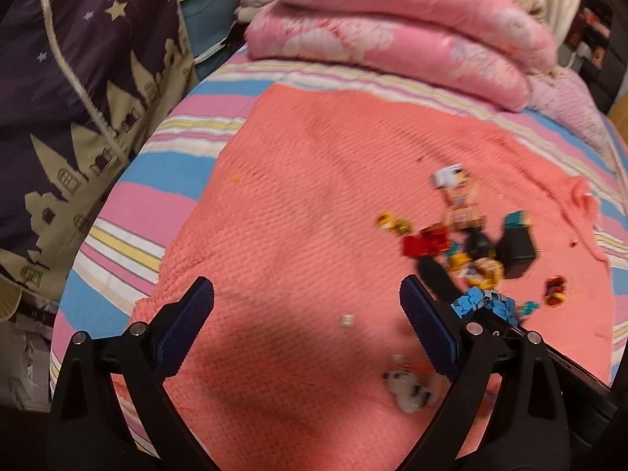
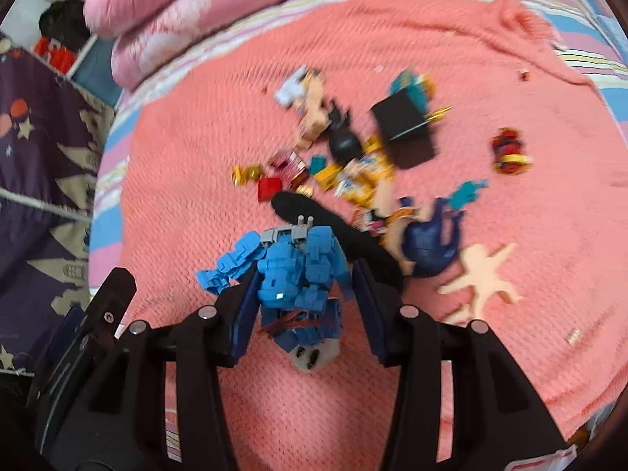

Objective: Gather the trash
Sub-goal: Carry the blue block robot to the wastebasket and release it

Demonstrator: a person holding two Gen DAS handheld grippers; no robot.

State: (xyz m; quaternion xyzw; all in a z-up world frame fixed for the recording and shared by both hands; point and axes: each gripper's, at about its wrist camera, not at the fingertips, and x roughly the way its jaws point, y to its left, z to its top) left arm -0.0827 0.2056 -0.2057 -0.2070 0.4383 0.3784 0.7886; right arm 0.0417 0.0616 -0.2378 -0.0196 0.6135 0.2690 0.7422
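A blue block-built robot toy (image 2: 298, 274) hangs above the coral knitted blanket (image 2: 510, 333), with my right gripper (image 2: 307, 272) shut on its body. In the left wrist view the same robot (image 1: 484, 304) shows at the right, beside my right finger. My left gripper (image 1: 306, 290) hovers open over bare blanket, nothing between its fingers. A blurred pile of small toy pieces (image 1: 463, 235) lies ahead to the right. A tiny white piece (image 1: 347, 320) and a whitish clump (image 1: 408, 390) lie near my right finger.
The pile holds a black box (image 2: 404, 129), a long black piece (image 2: 337, 231), a navy figure (image 2: 429, 243), a flat skin-coloured figure (image 2: 484, 271) and a red-yellow piece (image 2: 510, 151). Folded pink quilts (image 1: 392, 35) lie at the back. Dark patterned fabric (image 1: 78, 98) hangs on the left.
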